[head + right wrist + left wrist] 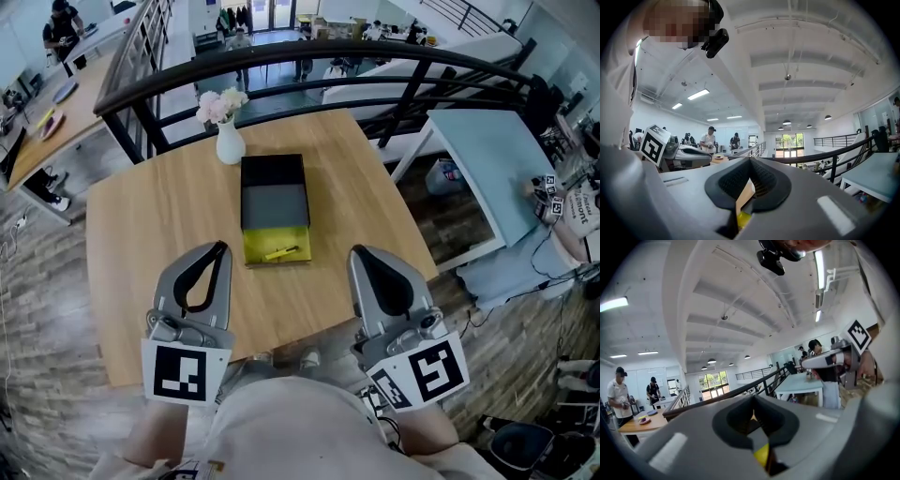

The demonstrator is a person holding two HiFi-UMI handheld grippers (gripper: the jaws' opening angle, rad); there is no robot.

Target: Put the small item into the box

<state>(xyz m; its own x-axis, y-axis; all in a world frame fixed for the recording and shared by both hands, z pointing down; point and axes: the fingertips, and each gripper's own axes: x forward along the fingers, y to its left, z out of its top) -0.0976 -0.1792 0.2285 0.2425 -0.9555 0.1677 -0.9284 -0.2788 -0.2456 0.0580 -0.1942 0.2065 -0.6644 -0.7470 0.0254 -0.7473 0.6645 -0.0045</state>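
A black box (pixel 273 190) lies in the middle of the wooden table (pixel 169 234). Its yellow drawer (pixel 254 253) is pulled out toward me, and a small yellow stick-shaped item (pixel 281 253) lies inside it. My left gripper (pixel 220 247) is left of the drawer and my right gripper (pixel 360 251) is right of it. Both are over the table's near part, shut, with nothing between the jaws. In the left gripper view the left gripper (pixel 753 400) points up at the ceiling. The right gripper (pixel 750 161) does the same in its own view.
A white vase of pink flowers (pixel 228 131) stands at the table's far side, behind the box. A black railing (pixel 309 70) curves beyond the table. A pale blue table (pixel 492 159) sits to the right. People stand at desks (pixel 56 89) far left.
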